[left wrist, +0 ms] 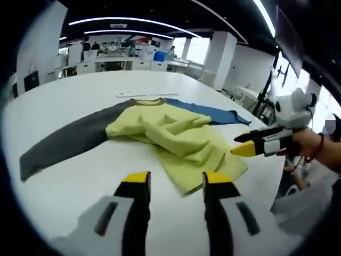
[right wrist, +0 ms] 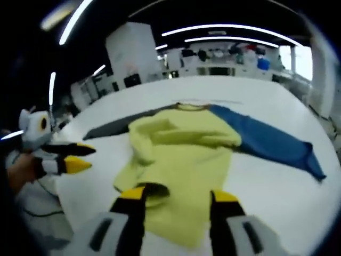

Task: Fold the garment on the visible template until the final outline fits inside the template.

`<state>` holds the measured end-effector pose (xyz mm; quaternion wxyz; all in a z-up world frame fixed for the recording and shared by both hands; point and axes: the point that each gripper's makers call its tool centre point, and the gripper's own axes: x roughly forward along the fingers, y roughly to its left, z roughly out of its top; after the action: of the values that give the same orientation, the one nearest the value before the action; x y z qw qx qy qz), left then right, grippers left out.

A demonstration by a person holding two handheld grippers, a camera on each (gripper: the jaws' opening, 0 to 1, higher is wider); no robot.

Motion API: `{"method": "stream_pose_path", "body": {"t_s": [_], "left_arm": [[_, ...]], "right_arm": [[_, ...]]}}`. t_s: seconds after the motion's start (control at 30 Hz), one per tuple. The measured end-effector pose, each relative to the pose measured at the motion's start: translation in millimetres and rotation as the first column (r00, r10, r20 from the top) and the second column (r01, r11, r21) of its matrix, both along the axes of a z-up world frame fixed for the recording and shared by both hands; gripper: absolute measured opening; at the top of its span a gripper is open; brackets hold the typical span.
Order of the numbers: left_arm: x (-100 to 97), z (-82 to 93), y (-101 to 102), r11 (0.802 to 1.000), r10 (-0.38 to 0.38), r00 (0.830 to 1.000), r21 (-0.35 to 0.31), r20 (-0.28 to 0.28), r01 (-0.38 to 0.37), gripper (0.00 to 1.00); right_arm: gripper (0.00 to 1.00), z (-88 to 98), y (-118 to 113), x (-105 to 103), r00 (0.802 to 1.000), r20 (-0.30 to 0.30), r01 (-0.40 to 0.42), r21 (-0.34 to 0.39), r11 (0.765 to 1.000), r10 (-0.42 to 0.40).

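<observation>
The shirt [right wrist: 184, 154] lies rumpled mid-table [left wrist: 64, 176], sleeves stretched crosswise, hem toward both empty, parted grippers, the right gripper [right wrist: 177, 200] hanging right over that hem and looking nearer than the left gripper [left wrist: 176, 181], just short of it.

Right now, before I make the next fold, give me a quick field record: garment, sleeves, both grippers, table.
garment: yellow-bodied top, body crumpled and partly folded over itself, not flat
grey sleeve: grey sleeve stretched out flat on the table
blue sleeve: blue sleeve stretched out flat to the other side
left gripper: left gripper open, empty, near the yellow hem
right gripper: right gripper open, empty, above the yellow body
table: white table
fold status: not yet finished
</observation>
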<state>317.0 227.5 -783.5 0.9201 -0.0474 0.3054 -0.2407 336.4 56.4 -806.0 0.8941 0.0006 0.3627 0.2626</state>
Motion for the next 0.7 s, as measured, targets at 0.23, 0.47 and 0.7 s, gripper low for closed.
{"method": "stream_pose_path", "body": {"t_s": [0.23,0.47,0.7], "left_arm": [[7.9,-26.5,-4.7,0.999,0.04,0.998,0.038,-0.044,-0.038,0.29],[7.5,-47.0,-11.1,0.996,0.062,0.994,0.062,-0.084,-0.057,0.24],[8.2,-52.9,-19.7,0.993,0.069,0.995,0.104,-0.074,-0.061,0.2]], "right_arm": [[0.43,-15.3,-22.6,-15.0,0.999,-0.04,0.026,-0.047,0.999,-0.028],[0.34,-27.3,-30.2,-25.6,0.996,-0.071,0.045,-0.042,0.998,-0.047],[0.26,-34.6,-29.4,-35.3,0.998,-0.06,0.015,-0.096,0.995,-0.021]]}}
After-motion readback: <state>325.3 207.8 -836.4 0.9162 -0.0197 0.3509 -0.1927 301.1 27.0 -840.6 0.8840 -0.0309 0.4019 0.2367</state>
